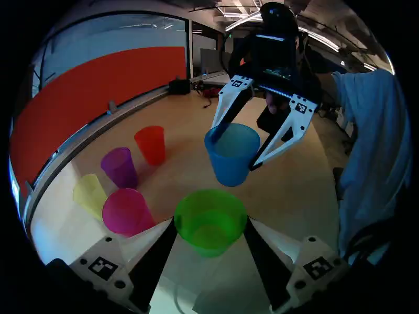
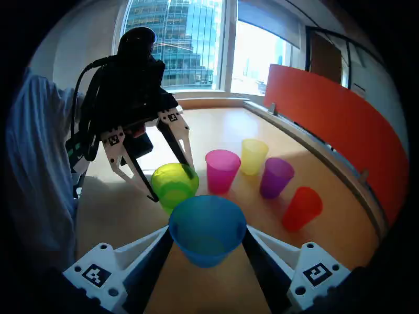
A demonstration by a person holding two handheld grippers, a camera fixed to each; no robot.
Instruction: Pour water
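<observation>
In the left gripper view, my left gripper (image 1: 210, 230) is shut on a green cup (image 1: 210, 221), held upright close to the camera. Beyond it the right gripper (image 1: 238, 149) holds a blue cup (image 1: 232, 153) above the table, tilted slightly. In the right gripper view, my right gripper (image 2: 207, 235) is shut on the blue cup (image 2: 207, 229). The green cup (image 2: 174, 186) sits just past it, in the left gripper (image 2: 170, 183). I cannot tell whether either cup holds water.
Four cups stand on the wooden table (image 2: 225, 125): pink (image 2: 221, 170), yellow (image 2: 253, 155), purple (image 2: 275, 177) and orange (image 2: 301, 208). An orange wall panel (image 2: 340, 125) runs along the table's edge. A person's light sleeve (image 1: 374, 152) is at the right.
</observation>
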